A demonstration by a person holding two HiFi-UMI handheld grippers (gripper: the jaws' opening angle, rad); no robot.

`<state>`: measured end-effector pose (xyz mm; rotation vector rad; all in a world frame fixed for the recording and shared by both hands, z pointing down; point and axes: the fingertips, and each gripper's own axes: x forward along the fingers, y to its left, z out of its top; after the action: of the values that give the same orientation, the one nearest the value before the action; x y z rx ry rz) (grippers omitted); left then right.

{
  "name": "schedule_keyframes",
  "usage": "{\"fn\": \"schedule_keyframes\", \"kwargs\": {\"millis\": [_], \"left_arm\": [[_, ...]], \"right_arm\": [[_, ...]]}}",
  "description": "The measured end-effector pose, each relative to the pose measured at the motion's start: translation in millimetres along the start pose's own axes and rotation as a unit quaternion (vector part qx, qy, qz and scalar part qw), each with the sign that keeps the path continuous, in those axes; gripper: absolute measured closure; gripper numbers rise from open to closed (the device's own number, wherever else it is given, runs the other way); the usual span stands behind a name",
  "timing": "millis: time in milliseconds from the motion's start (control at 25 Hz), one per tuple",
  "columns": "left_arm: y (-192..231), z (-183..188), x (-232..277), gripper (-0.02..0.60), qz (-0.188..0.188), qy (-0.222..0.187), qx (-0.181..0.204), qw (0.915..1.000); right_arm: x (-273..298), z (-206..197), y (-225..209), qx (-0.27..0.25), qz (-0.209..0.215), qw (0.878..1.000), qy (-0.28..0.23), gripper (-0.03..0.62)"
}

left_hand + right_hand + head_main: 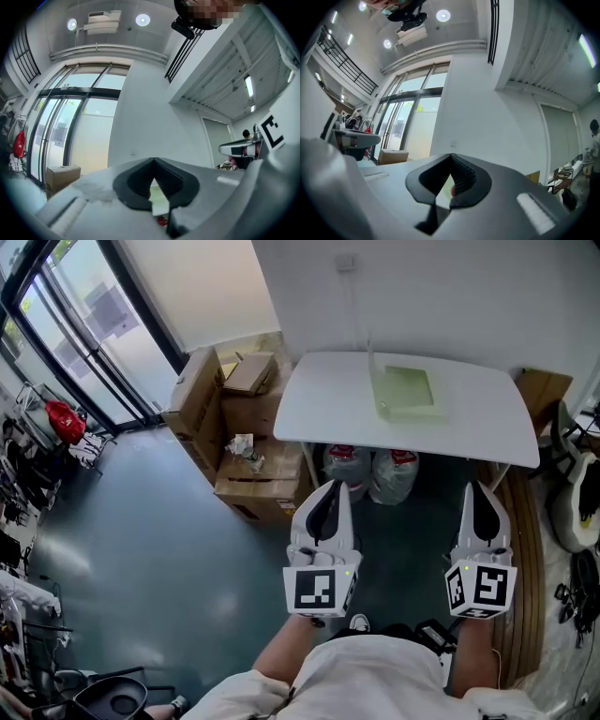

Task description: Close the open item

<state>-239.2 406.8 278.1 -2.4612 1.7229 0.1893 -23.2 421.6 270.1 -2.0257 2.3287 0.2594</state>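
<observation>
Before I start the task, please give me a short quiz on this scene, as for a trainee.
1. True or false: the left tool touches the green box.
2. What stands under the white table? A: water jugs. B: a chair. C: a ladder.
3. Fill in: the jaws of the left tool and of the right tool are ____ (open or shut).

Key: 1 false, both tools are held low, well short of the table. 2 A. 3 shut, with nothing between them.
</observation>
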Motion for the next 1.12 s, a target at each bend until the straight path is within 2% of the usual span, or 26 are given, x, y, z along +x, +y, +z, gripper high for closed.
{"fn": "schedule_keyframes", "kwargs": {"millis": [280, 520, 800, 1120], "left_arm": [[9.5, -6.7, 3.3, 0.581, -0.014, 0.008, -0.01, 0.9998], [20.8, -28.2, 15.8, 0.581, -0.019, 0.024, -0.024, 0.9992], [28.0, -43.9, 56.0, 0.581, -0.018, 0.026, -0.012, 0.9994], [17.4, -38.0, 112.1, 0.581, 0.002, 0.023, -0.005, 0.9997]], "right_arm": [[5.9, -1.0, 2.7, -0.002, -0.013, 1.0, 0.014, 0.592], [25.6, -9.8, 8.2, -0.01, -0.004, 1.0, 0.021, 0.592], [57.4, -28.3, -10.1, 0.007, -0.011, 1.0, 0.014, 0.592], [110.8, -30.0, -39.0, 0.026, -0.005, 1.0, 0.002, 0.592]]}}
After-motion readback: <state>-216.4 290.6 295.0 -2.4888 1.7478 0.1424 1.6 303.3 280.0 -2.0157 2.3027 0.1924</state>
